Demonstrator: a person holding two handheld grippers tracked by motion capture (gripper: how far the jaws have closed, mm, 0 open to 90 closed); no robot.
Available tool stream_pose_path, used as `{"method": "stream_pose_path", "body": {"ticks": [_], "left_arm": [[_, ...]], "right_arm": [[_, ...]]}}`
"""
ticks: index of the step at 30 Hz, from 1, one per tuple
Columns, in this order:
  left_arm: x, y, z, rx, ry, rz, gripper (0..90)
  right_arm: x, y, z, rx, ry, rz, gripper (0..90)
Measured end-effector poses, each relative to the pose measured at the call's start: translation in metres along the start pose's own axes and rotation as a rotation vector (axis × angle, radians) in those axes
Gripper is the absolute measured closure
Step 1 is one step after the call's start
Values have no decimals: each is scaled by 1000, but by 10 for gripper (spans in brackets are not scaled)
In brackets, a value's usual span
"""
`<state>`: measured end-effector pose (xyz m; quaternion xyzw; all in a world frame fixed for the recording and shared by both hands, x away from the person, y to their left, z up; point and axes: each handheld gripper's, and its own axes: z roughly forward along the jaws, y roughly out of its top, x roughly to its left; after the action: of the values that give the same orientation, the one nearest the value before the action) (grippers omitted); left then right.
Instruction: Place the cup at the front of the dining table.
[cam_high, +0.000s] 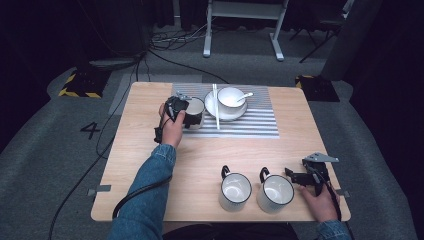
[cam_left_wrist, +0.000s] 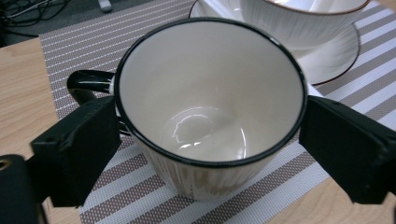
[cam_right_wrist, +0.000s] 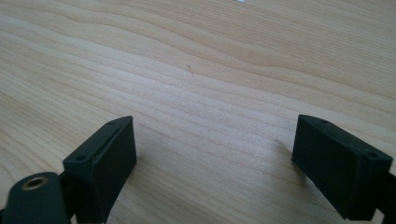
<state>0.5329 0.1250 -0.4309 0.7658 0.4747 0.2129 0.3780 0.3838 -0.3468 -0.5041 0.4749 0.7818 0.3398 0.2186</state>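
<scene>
Left claw (cam_left_wrist: 205, 140) and right claw (cam_right_wrist: 224, 163) both with jaws spread wide.

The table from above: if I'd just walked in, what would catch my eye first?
Probably the left tool, its black jaws either side of a white mug on the striped placemat at the table's far side, beside a bowl on a saucer. Next, two more matching mugs standing side by side at the near edge, with the right tool open just beside them.
</scene>
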Motion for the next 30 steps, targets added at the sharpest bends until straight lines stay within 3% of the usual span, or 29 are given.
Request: {"method": "stream_pose_path", "body": {"ticks": [3, 8, 20, 21, 30], "left_arm": [[0, 0, -11, -13, -11, 6, 169], [-2, -2, -28, -40, -33, 30, 156], [-2, -10, -72, -50, -60, 72, 157], [-3, -11, -75, -51, -67, 54, 157], [-3, -19, -104, -74, -89, 53, 156]], "right_arm": [[1, 0, 0, 3, -2, 3, 136], [0, 0, 0, 6, -6, 1, 136], [2, 1, 1, 2, -6, 11, 134], [2, 1, 1, 1, -5, 12, 135], [2, 1, 1, 1, -6, 10, 135]]}}
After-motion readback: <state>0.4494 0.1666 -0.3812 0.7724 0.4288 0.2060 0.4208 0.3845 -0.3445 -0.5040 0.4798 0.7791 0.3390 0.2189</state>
